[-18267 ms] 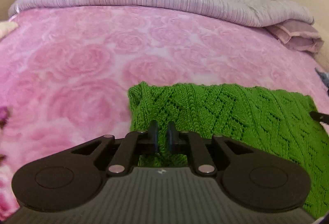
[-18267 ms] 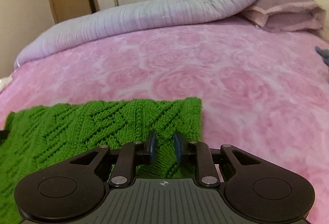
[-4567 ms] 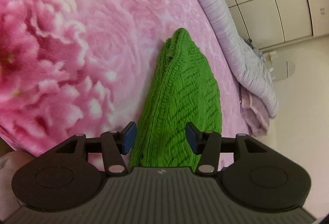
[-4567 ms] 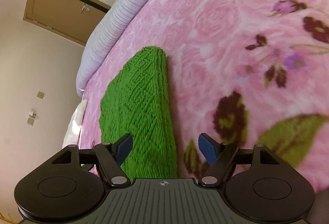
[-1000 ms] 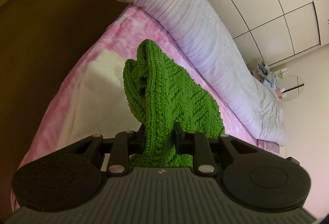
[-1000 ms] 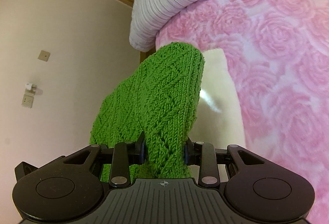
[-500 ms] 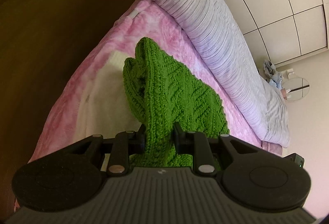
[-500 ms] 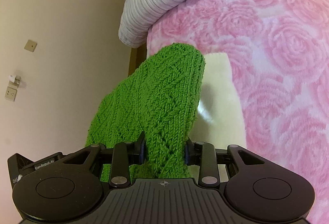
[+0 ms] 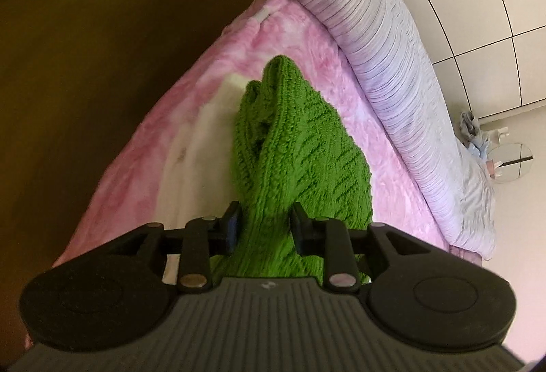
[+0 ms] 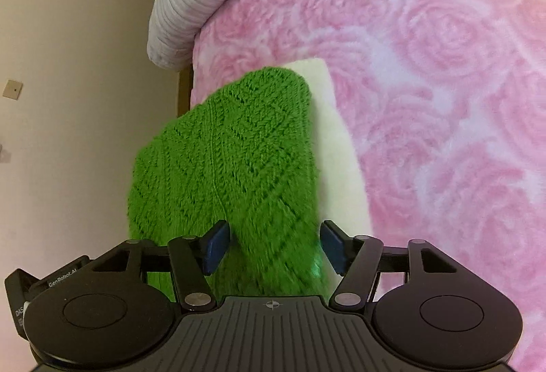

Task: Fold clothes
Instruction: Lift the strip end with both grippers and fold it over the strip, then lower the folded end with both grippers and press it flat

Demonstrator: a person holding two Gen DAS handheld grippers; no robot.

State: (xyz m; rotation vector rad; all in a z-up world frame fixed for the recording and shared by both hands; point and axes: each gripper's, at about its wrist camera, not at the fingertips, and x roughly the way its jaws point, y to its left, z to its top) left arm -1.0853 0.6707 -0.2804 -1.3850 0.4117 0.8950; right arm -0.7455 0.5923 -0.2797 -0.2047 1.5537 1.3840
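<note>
**Nearly done: folded knit reaches the pile**

Here, on the pink rose blanket [image 10: 443,99], the folded green sweater [image 10: 232,160] lands atop a cream garment [image 10: 338,146]. The left gripper [image 9: 264,228] pinches its end; the right gripper [image 10: 271,244] stands open around it. Only release remains, apparently.

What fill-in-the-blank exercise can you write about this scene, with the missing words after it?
1. The knitted sweater has the colour ____.
2. The right tongs are ____, with the sweater loose between their pads.
3. The pink blanket has a pattern of ____.

Missing words: green; open; roses
</note>
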